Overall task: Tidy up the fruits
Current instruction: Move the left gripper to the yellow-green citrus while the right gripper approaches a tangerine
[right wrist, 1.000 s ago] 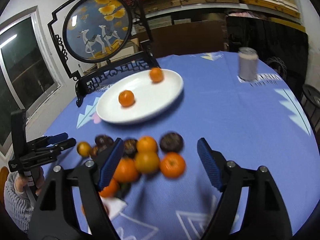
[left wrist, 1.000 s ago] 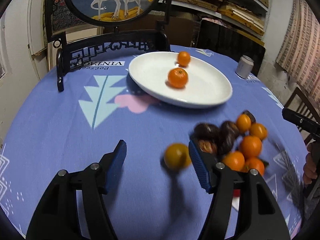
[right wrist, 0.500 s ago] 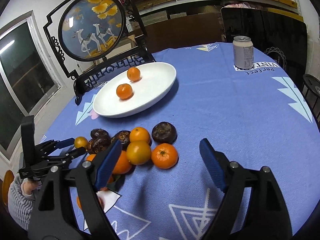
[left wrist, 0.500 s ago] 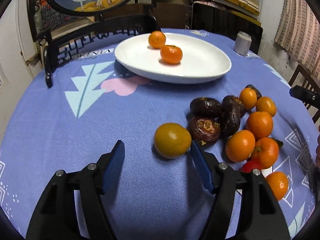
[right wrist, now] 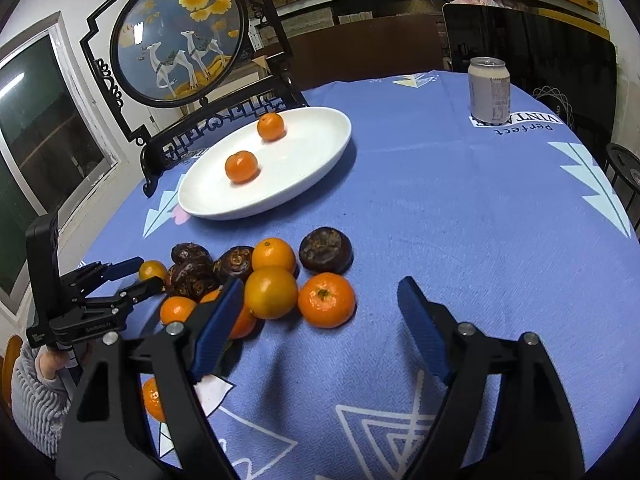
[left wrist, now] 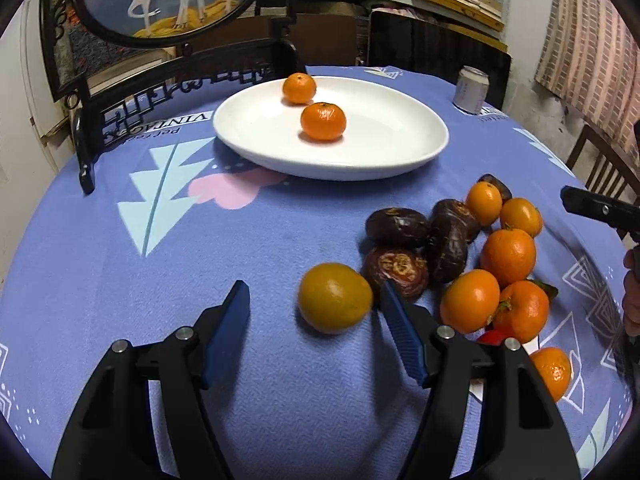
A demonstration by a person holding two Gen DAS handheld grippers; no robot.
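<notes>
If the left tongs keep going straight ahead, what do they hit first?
Likely the yellowish orange, sitting between the open left tongs near the right finger. Beyond it lies bare cloth, then the white plate.

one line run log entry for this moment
left: open, fingers flank yellowish orange | right: open, empty | plate: two oranges | pile: unsorted

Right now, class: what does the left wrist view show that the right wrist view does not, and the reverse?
Left wrist only: the open left gripper from behind, bracketing a yellowish orange, and a red fruit.

Right wrist only: the open right gripper, with a window at left.

Both: the white plate with two tangerines, the can, dark fruits, the round painted screen.
</notes>
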